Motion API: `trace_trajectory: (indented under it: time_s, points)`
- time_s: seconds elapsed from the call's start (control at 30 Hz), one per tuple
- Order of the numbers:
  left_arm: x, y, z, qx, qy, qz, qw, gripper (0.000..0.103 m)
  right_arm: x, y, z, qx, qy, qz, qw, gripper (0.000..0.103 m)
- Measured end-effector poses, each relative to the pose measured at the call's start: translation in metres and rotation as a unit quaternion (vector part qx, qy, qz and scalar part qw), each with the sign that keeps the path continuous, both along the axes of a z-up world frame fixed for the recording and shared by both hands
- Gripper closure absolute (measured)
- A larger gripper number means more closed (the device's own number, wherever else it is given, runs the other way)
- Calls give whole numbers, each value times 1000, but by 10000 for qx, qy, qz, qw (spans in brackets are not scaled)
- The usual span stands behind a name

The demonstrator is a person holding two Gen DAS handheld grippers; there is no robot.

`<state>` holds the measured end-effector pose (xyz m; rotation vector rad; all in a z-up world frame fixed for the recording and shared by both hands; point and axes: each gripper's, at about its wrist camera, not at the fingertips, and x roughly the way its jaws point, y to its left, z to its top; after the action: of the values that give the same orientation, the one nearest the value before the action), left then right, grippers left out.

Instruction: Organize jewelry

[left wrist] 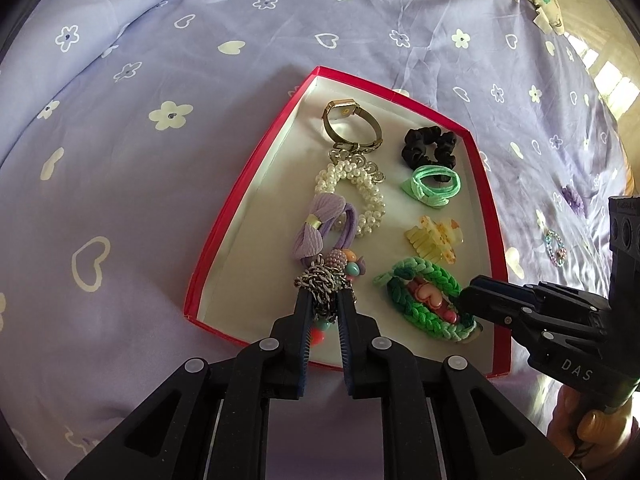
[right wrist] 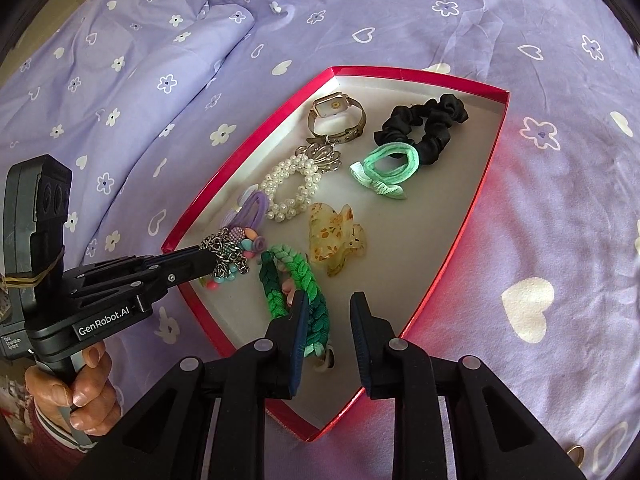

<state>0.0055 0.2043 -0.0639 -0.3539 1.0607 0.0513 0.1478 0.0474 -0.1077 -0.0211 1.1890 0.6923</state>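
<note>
A red-rimmed box (left wrist: 224, 216) (right wrist: 472, 216) lies on the bed and holds jewelry. My left gripper (left wrist: 324, 300) (right wrist: 208, 258) is shut on a silver chain with coloured beads (left wrist: 320, 280) (right wrist: 226, 258), held low over the box's near left part. My right gripper (right wrist: 329, 304) (left wrist: 466, 300) is open over the near end of the box, its left finger beside a green braided band (right wrist: 296, 288) (left wrist: 424, 304). Also inside are a gold watch (left wrist: 350, 126), a pearl bracelet (left wrist: 356, 196), a purple bow tie (left wrist: 316, 228), a black scrunchie (left wrist: 430, 148), a mint hair tie (left wrist: 434, 184) and a yellow claw clip (left wrist: 434, 238).
The box sits on a lilac sheet (left wrist: 160, 160) printed with white flowers and hearts. A small beaded ring (left wrist: 556, 248) and a purple flower piece (left wrist: 574, 200) lie on the sheet right of the box. A folded ridge of bedding (right wrist: 180, 60) runs at the far left.
</note>
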Motion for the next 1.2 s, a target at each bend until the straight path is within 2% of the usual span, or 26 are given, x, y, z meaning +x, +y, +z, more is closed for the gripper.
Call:
trace_trajectory:
  time_s: [0.23, 0.37, 0.5, 0.67, 0.73, 0.97, 1.07, 1.2]
  points:
    - [-3, -5, 6, 129, -44, -50, 9999, 81, -2, -1, 2, 52, -18, -7, 10000, 79]
    - [-6, -6, 9, 202, -51, -50, 9998, 64, -2, -4, 4, 96, -35, -68, 9999, 76]
    - [-7, -4, 10, 178, -48, -43, 9998, 61, -3, -9, 8, 165, -58, -125, 9998, 69]
    - [-11, -3, 14, 181, -77, -36, 9998, 54, -4, -13, 11, 229, -68, -171, 9996, 68]
    - [-12, -2, 15, 188, -90, -25, 9998, 50, -5, -15, 13, 288, -74, -195, 9994, 62]
    - [-23, 3, 24, 155, -140, 83, 9997, 38, -10, -26, 22, 465, -157, -350, 9982, 53]
    - [-29, 5, 28, 109, -169, 138, 9997, 24, -12, -32, 25, 562, -195, -453, 9972, 47]
    - [-40, 4, 37, 15, -235, 219, 9995, 20, -15, -43, 31, 862, -204, -639, 9940, 34]
